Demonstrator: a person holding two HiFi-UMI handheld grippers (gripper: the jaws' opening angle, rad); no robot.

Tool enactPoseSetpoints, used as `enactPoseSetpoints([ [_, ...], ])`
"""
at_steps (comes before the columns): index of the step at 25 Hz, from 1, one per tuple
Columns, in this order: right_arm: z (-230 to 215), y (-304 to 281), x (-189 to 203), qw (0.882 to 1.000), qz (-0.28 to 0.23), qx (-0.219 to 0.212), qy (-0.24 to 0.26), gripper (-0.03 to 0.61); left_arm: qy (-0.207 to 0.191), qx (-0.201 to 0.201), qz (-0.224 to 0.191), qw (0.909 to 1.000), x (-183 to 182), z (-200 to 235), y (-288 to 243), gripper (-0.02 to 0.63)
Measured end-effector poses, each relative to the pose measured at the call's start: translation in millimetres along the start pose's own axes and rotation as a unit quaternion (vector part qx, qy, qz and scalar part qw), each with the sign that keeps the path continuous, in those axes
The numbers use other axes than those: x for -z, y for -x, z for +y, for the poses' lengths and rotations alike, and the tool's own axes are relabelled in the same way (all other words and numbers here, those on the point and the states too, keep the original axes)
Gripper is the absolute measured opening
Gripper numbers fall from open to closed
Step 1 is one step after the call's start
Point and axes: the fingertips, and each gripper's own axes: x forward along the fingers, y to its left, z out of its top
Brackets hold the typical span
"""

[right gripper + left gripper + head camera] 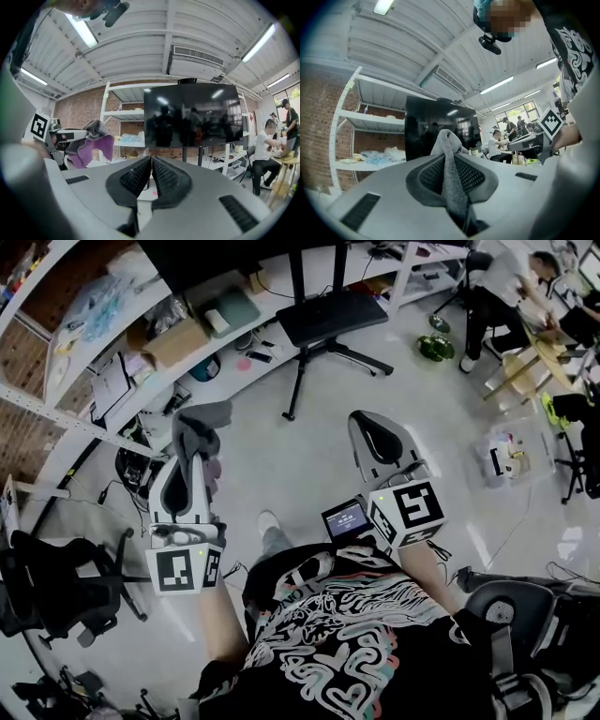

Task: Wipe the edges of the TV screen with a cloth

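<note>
The left gripper (190, 457) has its jaws clamped on a grey cloth (452, 183); the right gripper (151, 163) has its jaws together on nothing. The TV screen (194, 115) stands well ahead, on its stand. This looks like the approach step: next, the cloth must be brought flat against one screen edge.

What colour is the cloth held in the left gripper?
The cloth is grey on one face and purple on the other; the right gripper view shows both best.

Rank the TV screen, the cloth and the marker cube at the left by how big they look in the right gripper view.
1. TV screen, by far the largest.
2. cloth, gray and purple.
3. marker cube, smallest.
The cloth and cube look nearer the camera than the TV, so this ranks apparent size only.
</note>
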Motion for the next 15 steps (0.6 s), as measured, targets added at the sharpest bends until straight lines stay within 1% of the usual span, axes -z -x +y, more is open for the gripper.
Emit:
enactPoseSetpoints([
  [10, -17, 12, 13, 1.000, 0.016, 0.000, -0.009, 0.034, 0.010, -0.012, 0.020, 0.9997, 11, -14, -10, 0.051],
  [15, -27, 3, 25, 0.999, 0.028, 0.004, -0.015, 0.034, 0.016, -0.019, 0.027, 0.9993, 26, -4, -27, 0.051],
])
